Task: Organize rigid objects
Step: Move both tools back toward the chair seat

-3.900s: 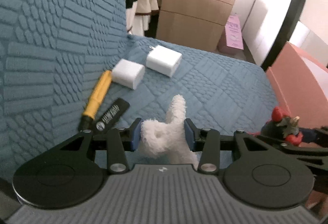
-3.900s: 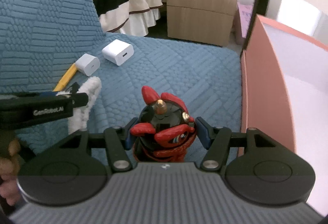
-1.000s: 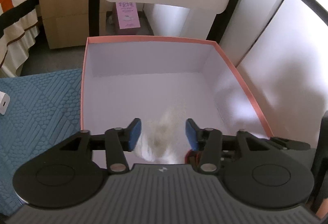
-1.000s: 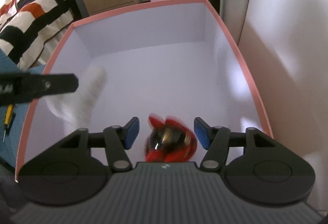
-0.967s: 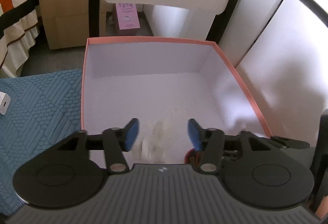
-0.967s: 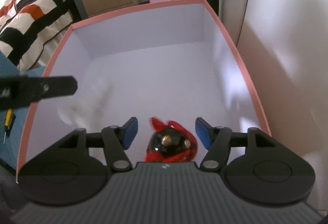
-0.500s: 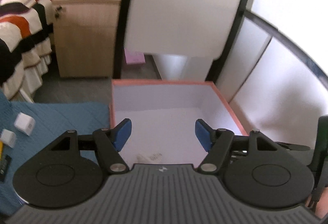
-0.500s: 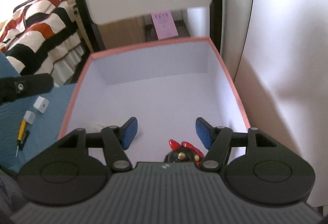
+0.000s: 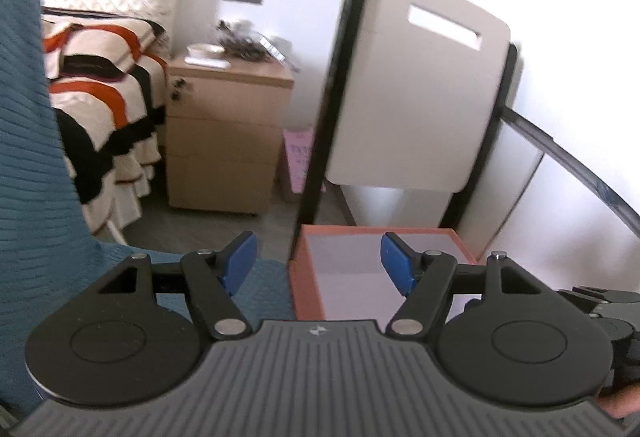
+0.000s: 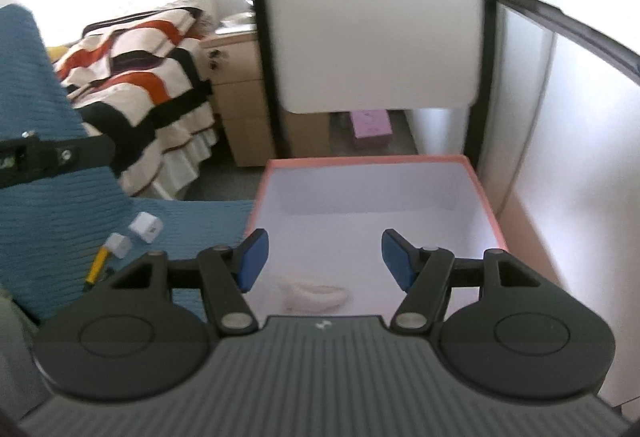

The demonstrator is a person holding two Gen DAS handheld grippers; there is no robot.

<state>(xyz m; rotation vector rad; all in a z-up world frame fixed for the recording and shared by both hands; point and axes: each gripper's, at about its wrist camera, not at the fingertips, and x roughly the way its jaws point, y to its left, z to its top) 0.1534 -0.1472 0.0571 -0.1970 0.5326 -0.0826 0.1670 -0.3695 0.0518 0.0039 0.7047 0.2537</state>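
Observation:
My left gripper (image 9: 318,263) is open and empty, raised above the seam between the blue sofa (image 9: 36,221) and the pink-rimmed white box (image 9: 306,277). My right gripper (image 10: 324,259) is open and empty above the same box (image 10: 486,197). A white fluffy toy (image 10: 314,293) lies on the box floor near the front. The red and black figure is hidden from view. On the sofa (image 10: 52,213) lie two white chargers (image 10: 146,227) (image 10: 119,245) and a yellow screwdriver (image 10: 96,265).
A white chair back with black frame (image 10: 376,17) stands behind the box. A wooden drawer cabinet (image 9: 224,141) and a striped bed (image 9: 100,97) are farther back. A white wall panel (image 10: 580,157) runs along the right. A pink box (image 10: 370,127) lies on the floor.
Both grippers let go of the toys into the box, then rose and pulled back. The left view has swung left toward the sofa. The red figure has dropped out of sight.

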